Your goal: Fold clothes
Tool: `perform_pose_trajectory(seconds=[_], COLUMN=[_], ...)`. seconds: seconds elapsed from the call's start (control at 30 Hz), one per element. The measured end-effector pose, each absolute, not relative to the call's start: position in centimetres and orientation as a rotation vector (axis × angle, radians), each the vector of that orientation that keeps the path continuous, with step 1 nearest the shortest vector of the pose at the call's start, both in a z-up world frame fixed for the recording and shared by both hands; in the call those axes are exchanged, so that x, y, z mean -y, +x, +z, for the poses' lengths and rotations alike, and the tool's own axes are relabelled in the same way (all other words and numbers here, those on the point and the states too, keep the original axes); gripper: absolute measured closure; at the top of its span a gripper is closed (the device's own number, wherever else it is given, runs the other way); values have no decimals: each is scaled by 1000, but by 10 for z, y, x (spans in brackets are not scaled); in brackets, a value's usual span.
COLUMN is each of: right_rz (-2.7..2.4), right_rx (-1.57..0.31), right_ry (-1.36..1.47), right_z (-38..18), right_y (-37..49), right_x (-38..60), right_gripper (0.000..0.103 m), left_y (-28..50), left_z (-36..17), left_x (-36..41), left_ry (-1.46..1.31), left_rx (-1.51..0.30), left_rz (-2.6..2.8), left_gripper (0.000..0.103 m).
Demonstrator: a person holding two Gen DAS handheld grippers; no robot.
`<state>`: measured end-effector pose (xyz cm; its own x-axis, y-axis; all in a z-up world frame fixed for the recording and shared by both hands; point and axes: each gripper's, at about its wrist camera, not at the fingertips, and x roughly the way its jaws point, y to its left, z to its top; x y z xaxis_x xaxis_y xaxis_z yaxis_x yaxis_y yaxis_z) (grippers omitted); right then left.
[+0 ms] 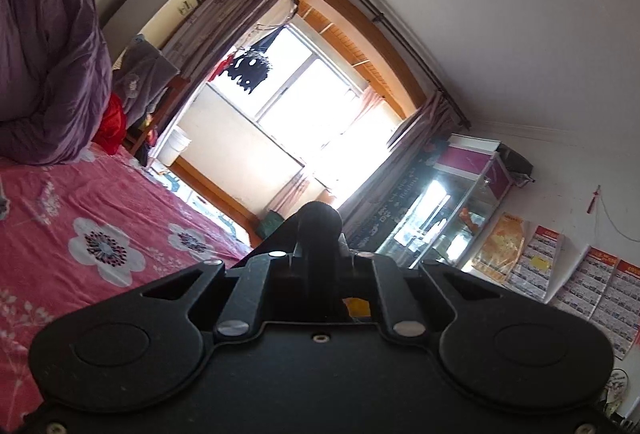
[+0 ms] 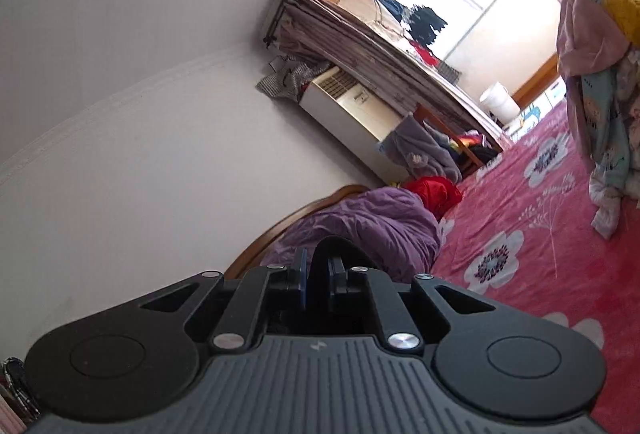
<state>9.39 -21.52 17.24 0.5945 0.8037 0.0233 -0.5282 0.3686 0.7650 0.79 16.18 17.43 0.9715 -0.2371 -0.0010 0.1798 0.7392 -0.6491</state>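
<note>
The dark fabric (image 2: 320, 254) is the garment in hand: a narrow black fold rises between the pads of the right hand-held gripper (image 2: 318, 274) at lower centre of the right wrist view, pinched there with the jaws nearly closed. In the left wrist view a rounded black bunch (image 1: 320, 230), which I take to be the same garment, stands up at lower centre where the left hand-held gripper (image 1: 320, 258) has its jaws drawn together on it. Most of the cloth hangs out of sight below both cameras, so its kind and size cannot be told.

It looks soft, limp and light; it will sag and swing rather than hold a shape, and thin cloth can creep out of a narrow pinch. The best hold is probably at two corners or along one hem, spread apart so the piece hangs flat.

Beyond it lies the bed (image 2: 520, 234) with its pink flowered sheet, a purple quilt (image 2: 372, 222) heaped near the headboard, and a pile of clothes (image 2: 600, 94) at the right edge. The bright window (image 1: 296, 94) fills the middle of the left view.
</note>
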Motion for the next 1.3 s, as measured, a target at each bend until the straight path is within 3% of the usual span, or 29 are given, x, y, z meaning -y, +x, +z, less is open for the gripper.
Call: perform_pose_trajectory(seconds=[0.27, 0.6, 0.77, 1.07, 1.3], right_rz=[878, 879, 844, 720, 720], right_rx=[-503, -429, -553, -918, -1045], right_ry=[753, 733, 665, 511, 522], right_z=[177, 230, 197, 52, -12], right_y=[204, 333, 346, 306, 243], right_x=[119, 61, 60, 102, 132], right_gripper=[91, 91, 91, 91, 88], left_y=[81, 149, 129, 39, -18], left_z=[171, 215, 153, -16, -53], left_x=[-232, -275, -263, -191, -169], left_ry=[-710, -700, -802, -1071, -1131], left_rx=[-140, -68, -173, -463, -481], left_rz=[-76, -30, 25, 139, 209], left_gripper=[95, 95, 95, 95, 95])
